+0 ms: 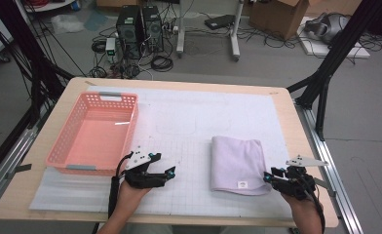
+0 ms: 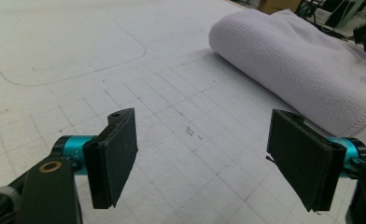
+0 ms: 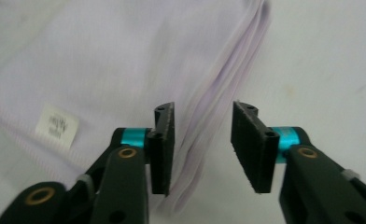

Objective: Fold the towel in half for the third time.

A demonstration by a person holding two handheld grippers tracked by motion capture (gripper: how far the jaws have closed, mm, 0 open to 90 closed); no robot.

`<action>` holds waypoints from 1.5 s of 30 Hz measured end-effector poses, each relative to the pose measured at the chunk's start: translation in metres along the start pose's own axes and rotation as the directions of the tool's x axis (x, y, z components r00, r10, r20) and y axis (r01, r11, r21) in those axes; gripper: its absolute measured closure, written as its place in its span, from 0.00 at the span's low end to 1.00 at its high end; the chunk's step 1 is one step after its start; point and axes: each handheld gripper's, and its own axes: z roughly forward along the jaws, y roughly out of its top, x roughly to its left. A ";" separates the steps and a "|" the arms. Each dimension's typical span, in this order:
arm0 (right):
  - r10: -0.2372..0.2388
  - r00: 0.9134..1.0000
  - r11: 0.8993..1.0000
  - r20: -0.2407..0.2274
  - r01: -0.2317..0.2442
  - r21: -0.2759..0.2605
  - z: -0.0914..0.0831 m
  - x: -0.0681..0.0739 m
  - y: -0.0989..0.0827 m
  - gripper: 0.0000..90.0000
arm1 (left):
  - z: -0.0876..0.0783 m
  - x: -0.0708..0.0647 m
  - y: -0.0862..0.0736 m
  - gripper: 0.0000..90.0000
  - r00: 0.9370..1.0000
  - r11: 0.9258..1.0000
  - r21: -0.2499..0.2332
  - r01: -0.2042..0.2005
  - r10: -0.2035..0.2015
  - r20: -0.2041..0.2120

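A folded lavender towel (image 1: 238, 163) lies flat on the white grid mat, right of centre, with a small white label (image 1: 242, 184) near its front edge. My right gripper (image 1: 269, 178) is at the towel's front right corner. In the right gripper view its jaws (image 3: 203, 140) stand apart, and the towel's layered edge (image 3: 228, 70) runs up between them without being pinched. My left gripper (image 1: 169, 174) rests on the mat left of the towel, open wide with nothing between its jaws (image 2: 202, 154). In the left gripper view the towel (image 2: 293, 60) lies farther off, at the upper right.
An empty pink plastic basket (image 1: 57, 141) stands on the left part of the table, just behind my left hand. The white mat (image 1: 179, 122) covers most of the wooden table. Beyond the far edge, computers, cables and boxes stand on the floor.
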 end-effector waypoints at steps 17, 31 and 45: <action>-0.204 0.976 0.977 -0.074 0.198 -0.076 0.068 0.031 0.083 0.74 | -0.001 0.002 -0.001 0.28 1.000 1.000 0.000 0.003 -0.003 -0.001; -0.290 0.950 0.953 -0.117 0.298 0.055 0.136 0.056 0.095 0.74 | 0.001 0.001 -0.001 0.28 1.000 1.000 0.006 0.001 -0.001 0.005; -0.239 0.970 0.969 0.041 0.237 0.065 0.101 0.001 0.082 0.92 | 0.002 -0.001 0.000 0.28 1.000 1.000 -0.001 0.008 -0.008 0.014</action>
